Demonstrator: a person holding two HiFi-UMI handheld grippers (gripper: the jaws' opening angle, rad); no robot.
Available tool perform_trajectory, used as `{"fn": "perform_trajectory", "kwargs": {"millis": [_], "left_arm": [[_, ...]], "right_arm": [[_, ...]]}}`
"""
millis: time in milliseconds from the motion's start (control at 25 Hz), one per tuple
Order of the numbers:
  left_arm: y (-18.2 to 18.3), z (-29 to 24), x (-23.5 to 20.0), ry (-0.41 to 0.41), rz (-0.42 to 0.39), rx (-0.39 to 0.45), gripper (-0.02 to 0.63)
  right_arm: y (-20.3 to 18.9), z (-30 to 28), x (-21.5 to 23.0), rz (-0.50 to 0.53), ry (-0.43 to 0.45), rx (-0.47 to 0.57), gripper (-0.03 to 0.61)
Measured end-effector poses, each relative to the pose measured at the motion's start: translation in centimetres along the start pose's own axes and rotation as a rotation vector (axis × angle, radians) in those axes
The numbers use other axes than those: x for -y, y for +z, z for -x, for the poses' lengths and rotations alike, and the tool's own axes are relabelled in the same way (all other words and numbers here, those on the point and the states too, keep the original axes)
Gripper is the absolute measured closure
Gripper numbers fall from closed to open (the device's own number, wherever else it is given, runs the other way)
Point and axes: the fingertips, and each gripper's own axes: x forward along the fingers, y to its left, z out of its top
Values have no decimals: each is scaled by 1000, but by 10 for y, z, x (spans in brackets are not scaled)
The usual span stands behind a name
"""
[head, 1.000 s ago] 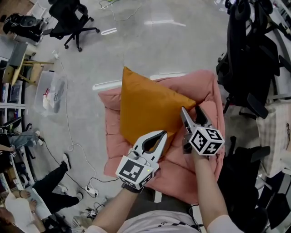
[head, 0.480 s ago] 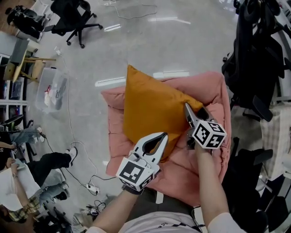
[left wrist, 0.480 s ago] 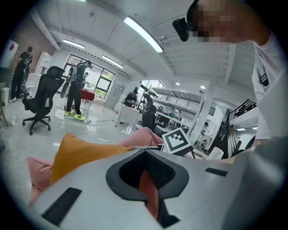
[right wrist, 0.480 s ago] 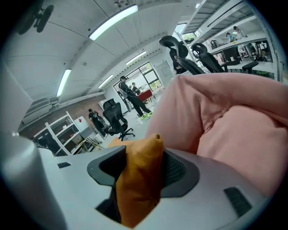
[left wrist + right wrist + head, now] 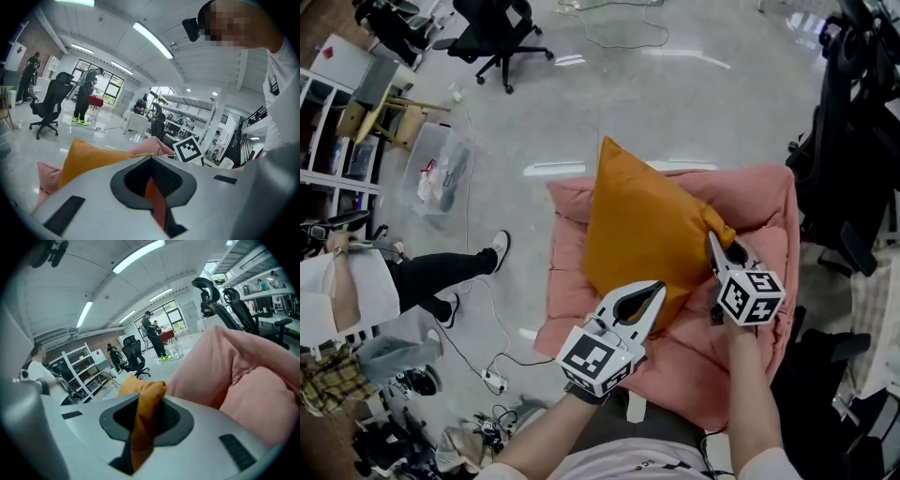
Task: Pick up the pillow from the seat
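Pillow (image 5: 647, 239): orange, lying diagonally on pink seat cushion (image 5: 569, 281), far corner pointing away over the cushion's back edge. Right corner bunched between jaws of right gripper (image 5: 719, 251). Those jaws have just been closing and now pinch the fabric, with a fold poking out past the tips. Left gripper (image 5: 656, 289) at pillow's near lower edge, jaws drawn together, thin strip of orange cloth caught between them. Grippers sit near each other, both over the cushion's front half.
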Motion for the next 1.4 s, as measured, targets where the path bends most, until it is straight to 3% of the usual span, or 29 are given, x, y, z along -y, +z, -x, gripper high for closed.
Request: {"fn": "perform_trajectory", "kwargs": {"millis": [400,560,840,1160,1400], "left_arm": [[16,45,15,20,-32,52,603],[20,85,18,27,-36,80,604],[31,165,22,62,-36,135,603],[78,250,46,45,-60,238,603],[125,302,90,-5,-133,326,603]], "right_arm": [[7,33,-90,110,64,55,511],[5,48,-135,102,109,79,511],[17,93,-220,188,159,126,515],[68,169,-318,343,172,207,517],[98,238,-373,463,169,271,517]]}}
